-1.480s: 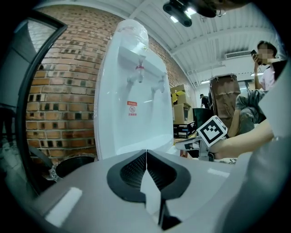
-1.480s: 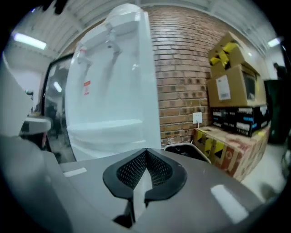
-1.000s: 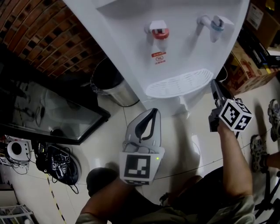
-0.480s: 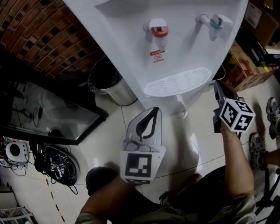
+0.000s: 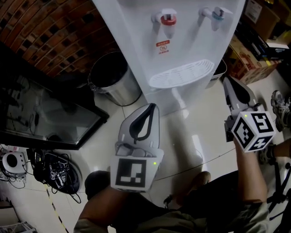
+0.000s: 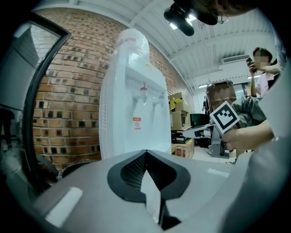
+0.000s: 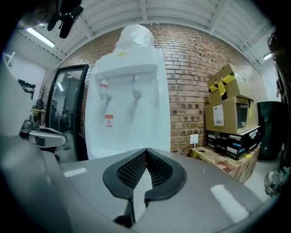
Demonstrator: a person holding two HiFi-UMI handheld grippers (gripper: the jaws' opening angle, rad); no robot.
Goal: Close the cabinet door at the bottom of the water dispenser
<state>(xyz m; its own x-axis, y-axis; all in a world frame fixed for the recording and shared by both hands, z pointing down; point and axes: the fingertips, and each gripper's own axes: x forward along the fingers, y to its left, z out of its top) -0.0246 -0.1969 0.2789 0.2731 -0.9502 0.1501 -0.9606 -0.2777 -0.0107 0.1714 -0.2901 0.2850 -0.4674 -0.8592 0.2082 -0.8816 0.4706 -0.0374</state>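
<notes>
The white water dispenser (image 5: 182, 41) stands against the brick wall, with a red tap (image 5: 168, 19), a blue tap (image 5: 213, 13) and a drip tray (image 5: 182, 75). Only a narrow strip of its lower cabinet front (image 5: 170, 100) shows under the tray, and I cannot tell how the door stands. My left gripper (image 5: 153, 106) is shut and empty, pointing at the base below the tray. My right gripper (image 5: 225, 79) is shut and empty, its tip just right of the tray's end. The left gripper (image 6: 145, 152) and the right gripper (image 7: 146, 150) both face the dispenser (image 7: 127, 100), apart from it.
A metal bin (image 5: 111, 77) stands left of the dispenser. A dark glass panel (image 5: 45, 113) and a heap of cables (image 5: 54, 173) lie at the left. Cardboard boxes (image 5: 248, 50) are stacked to the right. A person (image 6: 266, 68) stands behind, at the right.
Both grippers have risen. The right one rolled and drew back from the tray's right end, its marker cube now lower in the picture. The dispenser now looks more upright and farther off.
</notes>
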